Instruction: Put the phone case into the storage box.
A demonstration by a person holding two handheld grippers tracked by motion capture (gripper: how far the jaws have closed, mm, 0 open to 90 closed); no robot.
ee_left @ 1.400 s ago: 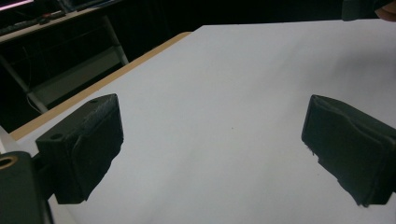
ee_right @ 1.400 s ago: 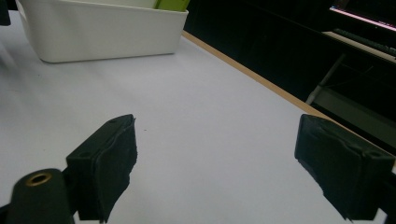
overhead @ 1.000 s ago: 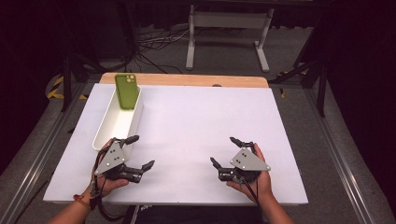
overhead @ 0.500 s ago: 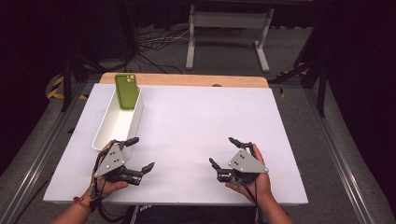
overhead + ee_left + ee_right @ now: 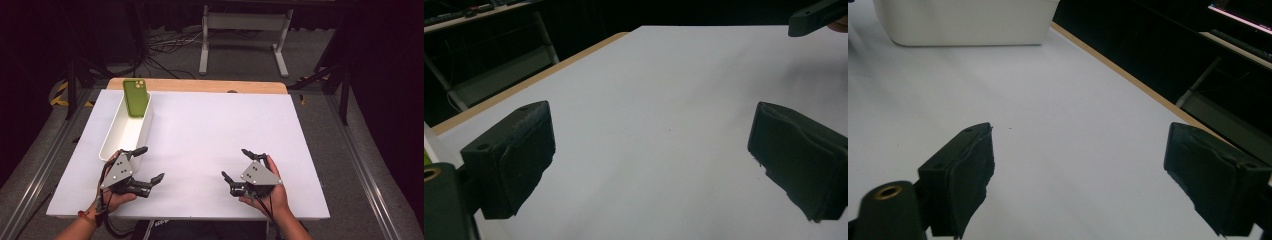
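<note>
A green phone [image 5: 136, 96] leans on the far end of a long white tray [image 5: 116, 144] at the table's left side. My left gripper [image 5: 152, 163] rests low over the white table top just in front of the tray's near end, open, with nothing between its jaws. My right gripper [image 5: 234, 163] is held near the front edge at the right, also open and holding nothing. In the left gripper view, the left gripper [image 5: 654, 155] has bare white table between its pads. The right gripper [image 5: 1083, 175] faces the tray's outer wall [image 5: 963, 22] across open table.
The white table top [image 5: 215, 130] has a wooden strip [image 5: 200, 85] along its far edge. Beyond it stands a grey metal frame [image 5: 245, 30] on a dark floor with cables. A tip of the other gripper [image 5: 819, 16] shows at the top right of the left gripper view.
</note>
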